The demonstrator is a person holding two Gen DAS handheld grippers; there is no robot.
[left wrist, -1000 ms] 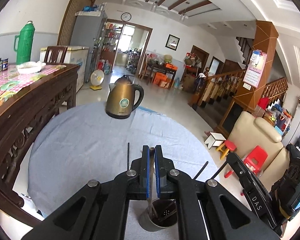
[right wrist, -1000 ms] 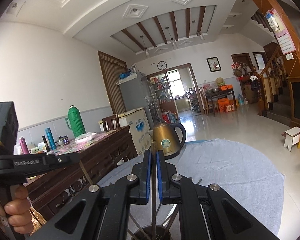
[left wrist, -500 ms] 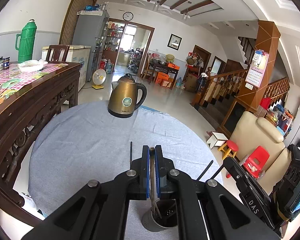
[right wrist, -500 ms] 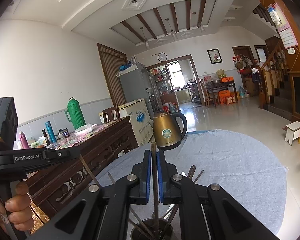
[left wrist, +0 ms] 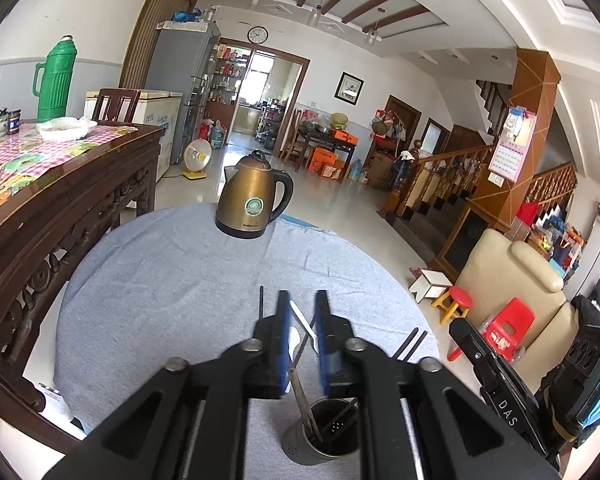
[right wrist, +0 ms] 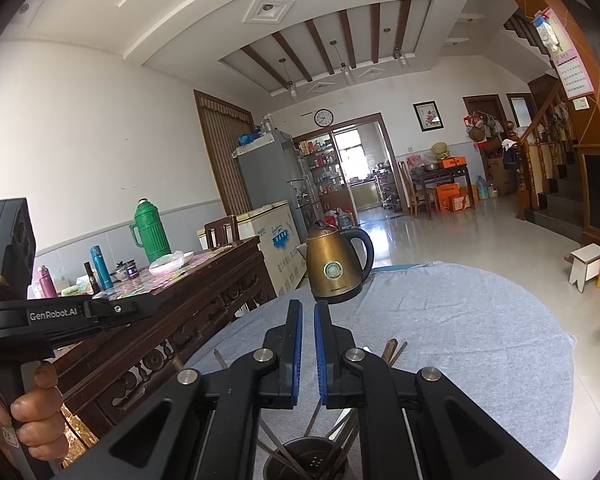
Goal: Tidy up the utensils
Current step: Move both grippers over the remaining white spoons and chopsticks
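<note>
A grey metal utensil holder (left wrist: 320, 436) stands on the grey-blue tablecloth, just under both grippers; it also shows in the right wrist view (right wrist: 306, 460). Several chopsticks (left wrist: 306, 404) lean in it, their tips fanning out (right wrist: 392, 350). My left gripper (left wrist: 302, 300) hangs above the holder with its jaws parted; a chopstick stands loose in the gap. My right gripper (right wrist: 308, 306) is also above the holder, jaws slightly parted and empty.
A brass electric kettle (left wrist: 254, 200) stands at the table's far side. A dark carved wooden sideboard (left wrist: 60, 200) with a green thermos (left wrist: 54, 76) runs along the left. A beige sofa (left wrist: 512, 276) and red stools lie to the right.
Both grippers were shut on a chopstick above the holder. Both jaws have opened; the chopsticks have dropped into the holder.
</note>
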